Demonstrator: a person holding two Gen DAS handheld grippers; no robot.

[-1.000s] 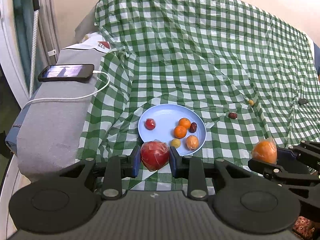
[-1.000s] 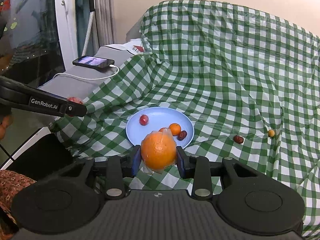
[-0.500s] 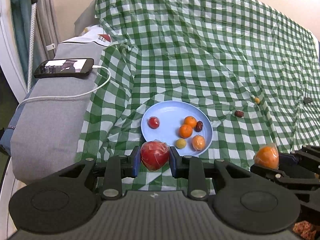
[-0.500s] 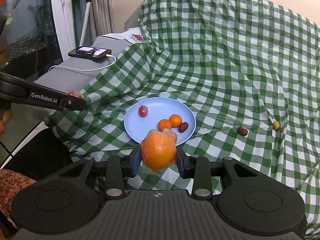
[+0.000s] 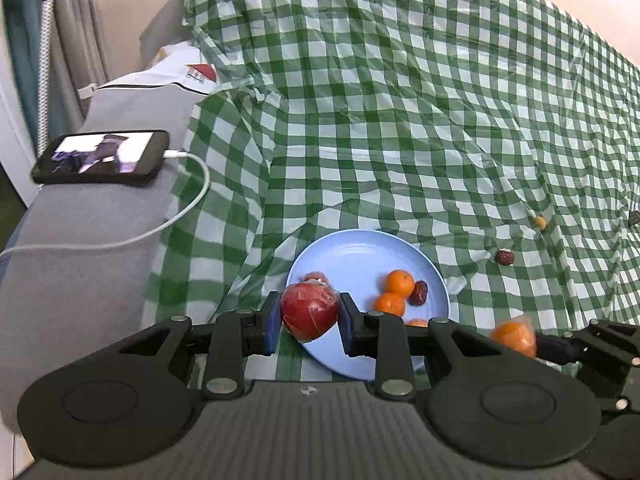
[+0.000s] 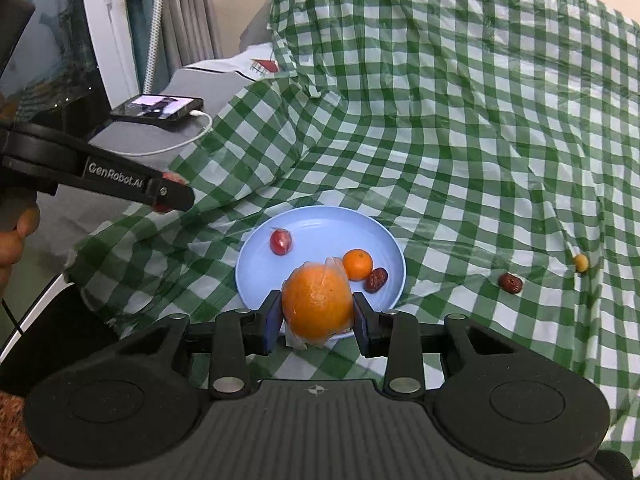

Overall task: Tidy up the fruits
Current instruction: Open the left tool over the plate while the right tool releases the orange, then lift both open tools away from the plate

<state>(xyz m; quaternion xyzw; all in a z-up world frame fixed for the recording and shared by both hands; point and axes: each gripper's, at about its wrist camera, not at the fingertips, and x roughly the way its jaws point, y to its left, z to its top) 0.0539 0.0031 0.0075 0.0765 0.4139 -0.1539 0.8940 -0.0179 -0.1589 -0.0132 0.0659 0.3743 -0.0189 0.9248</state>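
Observation:
My left gripper [image 5: 308,316] is shut on a plastic-wrapped red apple [image 5: 310,310] over the near-left rim of the light blue plate [image 5: 352,252]. My right gripper [image 6: 316,314] is shut on a plastic-wrapped orange [image 6: 318,306] over the near rim of the plate [image 6: 320,220]. The plate holds small tangerines [image 5: 400,283], a date [image 6: 377,279] and a small wrapped red fruit [image 6: 281,241]. A date [image 6: 510,282] and a small yellow fruit [image 6: 581,262] lie loose on the green checked cloth [image 6: 460,120] to the right.
A phone [image 5: 102,156] on a white charging cable [image 5: 160,228] lies on the grey cushion [image 5: 80,280] at left. A dark small object [image 5: 634,218] lies at the far right. The cloth rises steeply behind the plate.
Both grippers have moved forward and now hang over the plate's near rim, still holding the apple and the orange.

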